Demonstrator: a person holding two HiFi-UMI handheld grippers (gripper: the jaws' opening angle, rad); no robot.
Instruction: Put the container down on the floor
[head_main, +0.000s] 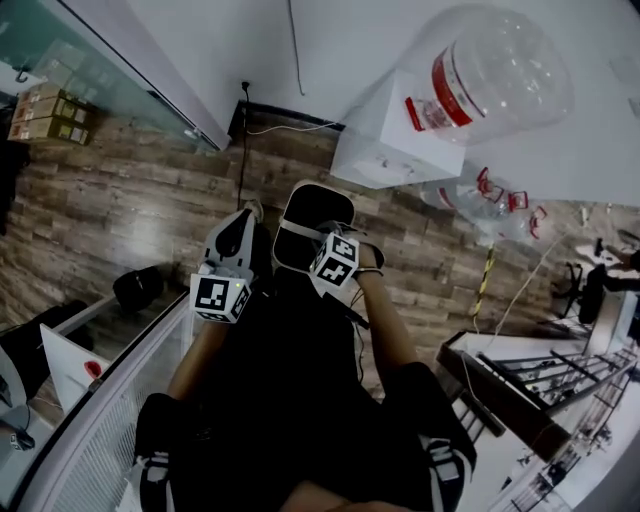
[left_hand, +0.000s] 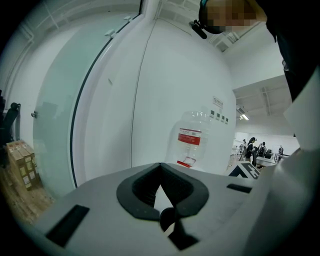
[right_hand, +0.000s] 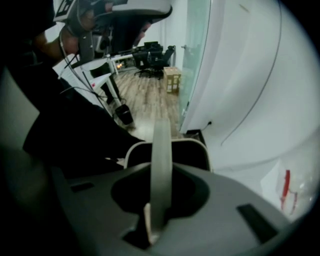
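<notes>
The left gripper (left_hand: 161, 192) was closed on nothing, its dark pads together with only the white wall showing beyond them, so it took no part in the carry. Just to its right, the black open-topped container with a pale rim (head_main: 312, 215) hung in front of the person, over the brown wood-plank floor (head_main: 120, 200). The right gripper (right_hand: 159, 200) was clamped on the container's flat grey strap handle (right_hand: 161, 165), which ran up between its jaws from the rim.

By my reading the container was still carried: lowering it, resting it on the planks and releasing the handle all remained. From above, its height over the floor could not be judged, and its base and whatever it held were hidden. The person's dark clothing covered the lower part of the head view.
</notes>
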